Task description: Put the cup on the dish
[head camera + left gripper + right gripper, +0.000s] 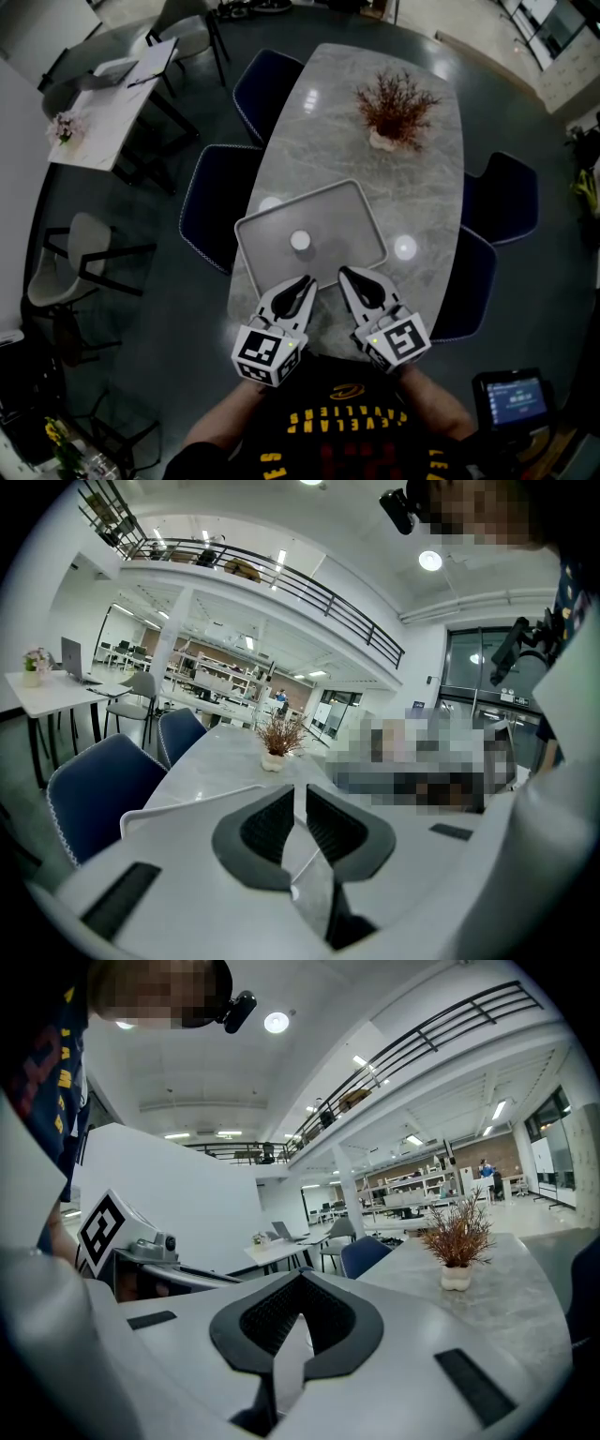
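Grey marble tabletop [412, 187] bears a grey square tray [349, 223] holding a small white cup [300, 241], just ahead of the left gripper [306, 281], farther from the right gripper [344, 273], all 2 closed on nothing.

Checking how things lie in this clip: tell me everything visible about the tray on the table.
The tray is a light grey rectangle with rounded corners and a raised pale rim, plastic-looking. It lies flat and slightly askew on the marbled table, at its near end. A small white cup stands on its floor, left of centre. The left gripper and right gripper, both shut, point at its near rim; contact cannot be judged.
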Demonstrator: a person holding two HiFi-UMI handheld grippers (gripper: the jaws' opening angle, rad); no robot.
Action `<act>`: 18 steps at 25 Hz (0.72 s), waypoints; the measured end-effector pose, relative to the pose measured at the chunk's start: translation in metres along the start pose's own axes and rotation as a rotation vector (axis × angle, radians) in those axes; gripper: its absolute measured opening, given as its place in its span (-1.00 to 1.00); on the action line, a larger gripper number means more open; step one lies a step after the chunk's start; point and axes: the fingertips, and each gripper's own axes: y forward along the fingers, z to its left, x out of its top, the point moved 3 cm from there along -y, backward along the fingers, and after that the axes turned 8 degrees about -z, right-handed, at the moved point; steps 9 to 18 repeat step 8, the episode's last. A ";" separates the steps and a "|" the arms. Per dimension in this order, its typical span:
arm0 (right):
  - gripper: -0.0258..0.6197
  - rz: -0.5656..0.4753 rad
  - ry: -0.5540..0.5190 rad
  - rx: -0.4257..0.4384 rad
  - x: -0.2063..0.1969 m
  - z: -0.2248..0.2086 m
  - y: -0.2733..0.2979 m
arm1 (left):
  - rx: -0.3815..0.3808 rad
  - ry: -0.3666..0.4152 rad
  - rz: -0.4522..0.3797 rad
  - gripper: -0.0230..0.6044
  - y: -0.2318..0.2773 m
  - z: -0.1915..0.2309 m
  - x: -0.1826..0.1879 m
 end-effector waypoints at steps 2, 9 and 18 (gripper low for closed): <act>-0.90 -0.009 0.003 0.006 0.002 0.001 0.001 | -0.002 -0.001 -0.003 -0.79 0.000 0.000 0.001; -0.90 0.024 -0.002 0.154 -0.011 0.017 0.045 | 0.164 0.076 -0.055 -0.79 -0.023 0.037 0.023; -0.90 0.024 -0.002 0.154 -0.011 0.017 0.045 | 0.164 0.076 -0.055 -0.79 -0.023 0.037 0.023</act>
